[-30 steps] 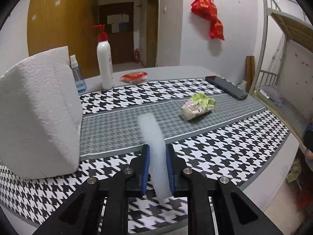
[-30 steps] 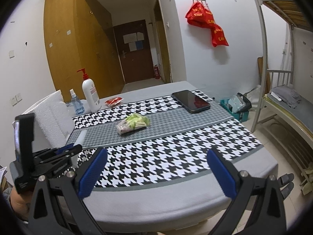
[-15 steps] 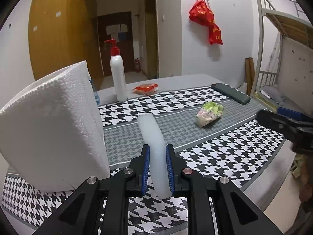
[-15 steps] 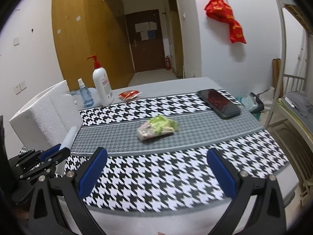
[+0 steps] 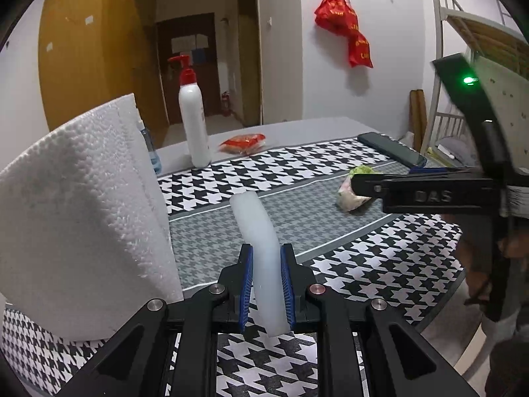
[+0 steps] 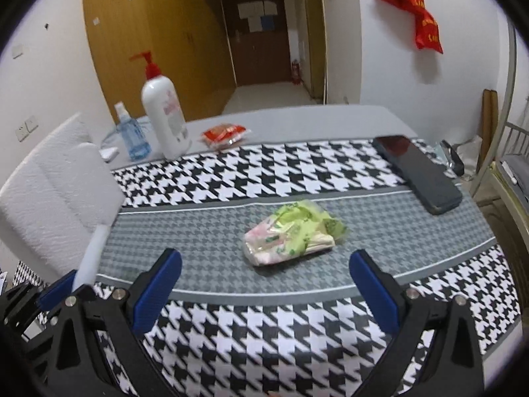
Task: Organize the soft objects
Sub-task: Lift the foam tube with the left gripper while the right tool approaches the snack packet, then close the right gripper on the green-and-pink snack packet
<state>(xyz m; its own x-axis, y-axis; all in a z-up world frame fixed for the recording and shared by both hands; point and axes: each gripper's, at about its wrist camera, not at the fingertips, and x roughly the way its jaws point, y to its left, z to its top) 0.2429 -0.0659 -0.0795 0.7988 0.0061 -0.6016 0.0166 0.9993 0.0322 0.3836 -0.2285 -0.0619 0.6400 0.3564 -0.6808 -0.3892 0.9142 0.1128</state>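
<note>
My left gripper (image 5: 267, 273) is shut on a pale translucent foam strip (image 5: 256, 228) that sticks up and forward over the houndstooth cloth. The same strip (image 6: 94, 251) shows at the lower left of the right wrist view, above the left gripper's blue pads. A green-and-pink plastic packet (image 6: 291, 233) lies on the grey band of the cloth. My right gripper (image 6: 264, 279) is open just in front of it, one finger to each side, not touching. In the left wrist view the packet (image 5: 350, 192) is partly hidden behind the right gripper's finger (image 5: 429, 193).
A big white foam block (image 5: 79, 205) stands at the left. A white pump bottle (image 6: 163, 122), a small blue spray bottle (image 6: 132, 135) and a red packet (image 6: 224, 132) stand at the back. A dark phone (image 6: 416, 172) lies at the right. A bunk bed frame (image 5: 463, 33) rises beyond the table.
My right gripper has moved forward and lower toward the green-and-pink packet, and now reaches into the left wrist view from the right. The left gripper still holds the strip.
</note>
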